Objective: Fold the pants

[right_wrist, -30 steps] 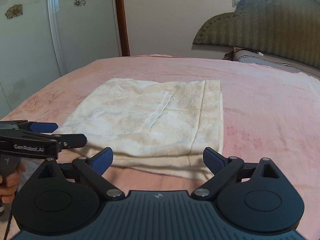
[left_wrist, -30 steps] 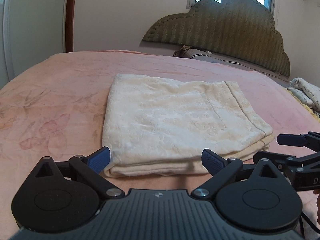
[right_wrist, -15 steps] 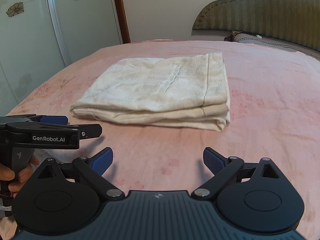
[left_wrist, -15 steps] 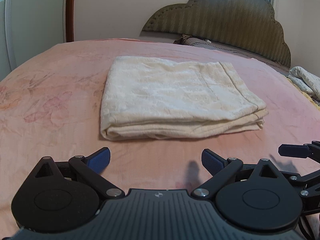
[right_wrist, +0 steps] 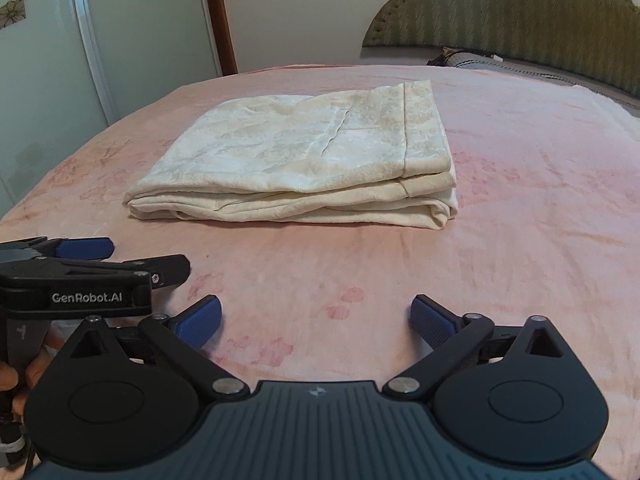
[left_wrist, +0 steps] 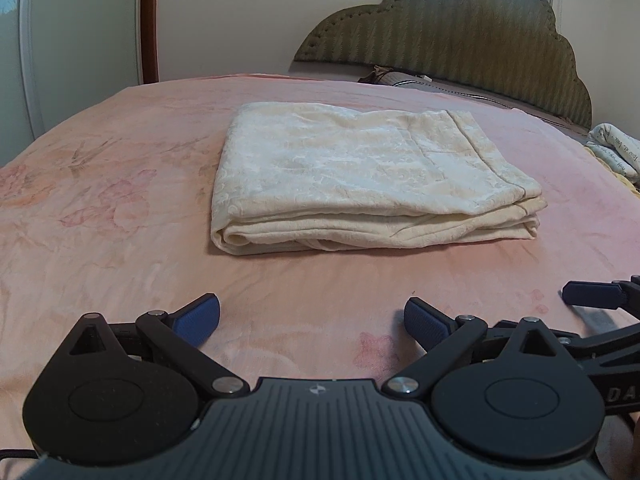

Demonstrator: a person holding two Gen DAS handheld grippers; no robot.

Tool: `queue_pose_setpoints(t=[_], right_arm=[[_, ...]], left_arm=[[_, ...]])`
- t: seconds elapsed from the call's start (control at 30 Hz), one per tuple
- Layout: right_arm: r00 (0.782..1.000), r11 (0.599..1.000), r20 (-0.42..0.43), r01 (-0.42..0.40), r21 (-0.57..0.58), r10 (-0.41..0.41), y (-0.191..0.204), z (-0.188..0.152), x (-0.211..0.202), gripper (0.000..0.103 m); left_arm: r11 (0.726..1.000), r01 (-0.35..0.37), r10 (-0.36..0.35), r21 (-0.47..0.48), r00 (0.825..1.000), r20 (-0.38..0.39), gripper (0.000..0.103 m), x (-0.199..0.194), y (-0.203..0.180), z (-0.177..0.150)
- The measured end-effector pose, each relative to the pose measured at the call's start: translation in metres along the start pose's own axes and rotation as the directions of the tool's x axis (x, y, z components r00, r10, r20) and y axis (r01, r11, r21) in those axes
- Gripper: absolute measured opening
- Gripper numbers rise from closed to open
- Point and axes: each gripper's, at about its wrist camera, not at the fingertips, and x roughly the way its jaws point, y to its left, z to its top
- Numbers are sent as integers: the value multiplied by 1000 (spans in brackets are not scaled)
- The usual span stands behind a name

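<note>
Cream patterned pants [left_wrist: 360, 172] lie folded in a flat rectangular stack on the pink bedspread, also seen from the right wrist view as pants [right_wrist: 312, 156]. My left gripper [left_wrist: 312, 320] is open, hovering over bare bedspread a short way in front of the stack. My right gripper [right_wrist: 316, 320] is likewise open and empty, back from the stack's near edge. Each gripper shows at the side of the other's view: the right gripper [left_wrist: 592, 296] and the left gripper [right_wrist: 92, 264], held by a hand [right_wrist: 16, 380].
The pink floral bedspread [left_wrist: 100, 208] spreads all around the stack. A green padded headboard [left_wrist: 460, 40] and a dark pillow [left_wrist: 408, 80] stand at the far end. Another folded cloth [left_wrist: 616, 148] lies at the right edge. Mirrored wardrobe doors [right_wrist: 60, 60] stand to the left.
Both grippers have drawn back from the folded pants, which lay right at the fingertips a second ago. The stack stays flat and unmoved.
</note>
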Motion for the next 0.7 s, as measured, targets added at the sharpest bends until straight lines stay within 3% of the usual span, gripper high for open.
queue_pose_setpoints(t=[0.17, 0.7], right_arm=[[998, 998, 17, 56, -22, -55, 4, -3, 10, 103], [991, 992, 35, 126, 6, -126, -7, -7, 8, 103]], left_arm=[[1000, -30, 30, -4, 1000, -3, 102, 2, 1, -2], [999, -50, 50, 14, 999, -3, 103, -3, 5, -7]])
